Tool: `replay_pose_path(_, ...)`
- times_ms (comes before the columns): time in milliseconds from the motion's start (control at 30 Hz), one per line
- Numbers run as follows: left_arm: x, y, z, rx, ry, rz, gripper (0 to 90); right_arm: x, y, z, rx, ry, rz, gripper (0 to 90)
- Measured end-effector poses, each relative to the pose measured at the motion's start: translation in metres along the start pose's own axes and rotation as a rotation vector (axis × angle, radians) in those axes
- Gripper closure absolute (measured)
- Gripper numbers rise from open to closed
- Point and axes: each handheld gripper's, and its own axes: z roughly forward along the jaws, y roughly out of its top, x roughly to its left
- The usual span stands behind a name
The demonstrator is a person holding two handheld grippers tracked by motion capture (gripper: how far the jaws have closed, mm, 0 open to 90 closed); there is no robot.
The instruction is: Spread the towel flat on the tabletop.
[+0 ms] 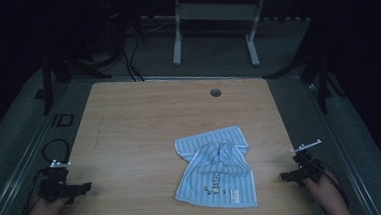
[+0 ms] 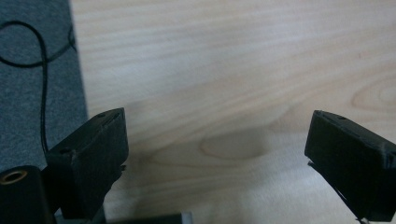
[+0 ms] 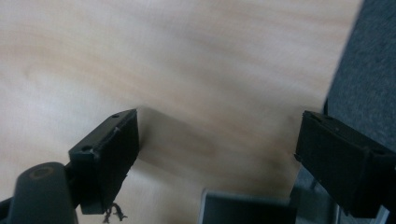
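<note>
A light blue striped towel [image 1: 215, 167] lies crumpled on the wooden table [image 1: 144, 120], right of centre and near the front edge. My left gripper [image 1: 85, 186] rests at the table's front left edge, well apart from the towel. In the left gripper view its jaws stand wide apart over bare wood, so the left gripper [image 2: 217, 149] is open and empty. My right gripper [image 1: 284, 177] sits at the front right edge, a short way right of the towel. Bare wood fills the gap of the open right gripper [image 3: 217, 149].
A round cable hole [image 1: 215, 92] is near the table's far edge. Grey carpet [image 2: 32, 93] borders the table, with a black cable [image 1: 55, 146] looped at the left. A white table frame [image 1: 213, 26] stands behind, and dark stands flank both sides.
</note>
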Motion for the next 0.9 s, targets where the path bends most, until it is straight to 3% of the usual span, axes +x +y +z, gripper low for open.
replay_pose_path(100, -0.003, 0.000, 0.001, 0.031, -0.001, 0.033, 6.3, 0.001, 0.002, -0.002, 0.050, 0.024, -0.025, 13.1)
replay_pose_path(267, -0.004, 0.001, 0.000, 0.097, -0.008, 0.054, 6.3, 0.000, 0.007, -0.005, 0.128, 0.085, -0.061, 13.1)
replay_pose_path(433, -0.009, 0.006, 0.003, 0.193, -0.024, 0.085, 6.3, 0.002, 0.014, -0.012, 0.213, 0.094, -0.140, 13.4)
replay_pose_path(500, -0.013, 0.009, 0.004, 0.209, -0.029, 0.102, 6.3, 0.004, 0.017, -0.014, 0.244, 0.111, -0.169, 13.4)
replay_pose_path(600, -0.021, 0.015, 0.005, 0.205, -0.046, 0.118, 6.3, 0.008, 0.020, -0.016, 0.253, 0.123, -0.199, 13.9)
replay_pose_path(700, -0.031, 0.020, 0.009, 0.212, -0.055, 0.164, 6.5, 0.011, 0.023, -0.018, 0.218, 0.147, -0.204, 13.9)
replay_pose_path(900, -0.051, 0.031, 0.015, 0.228, -0.118, 0.232, 7.2, 0.014, 0.028, -0.016, 0.202, 0.177, -0.216, 13.3)
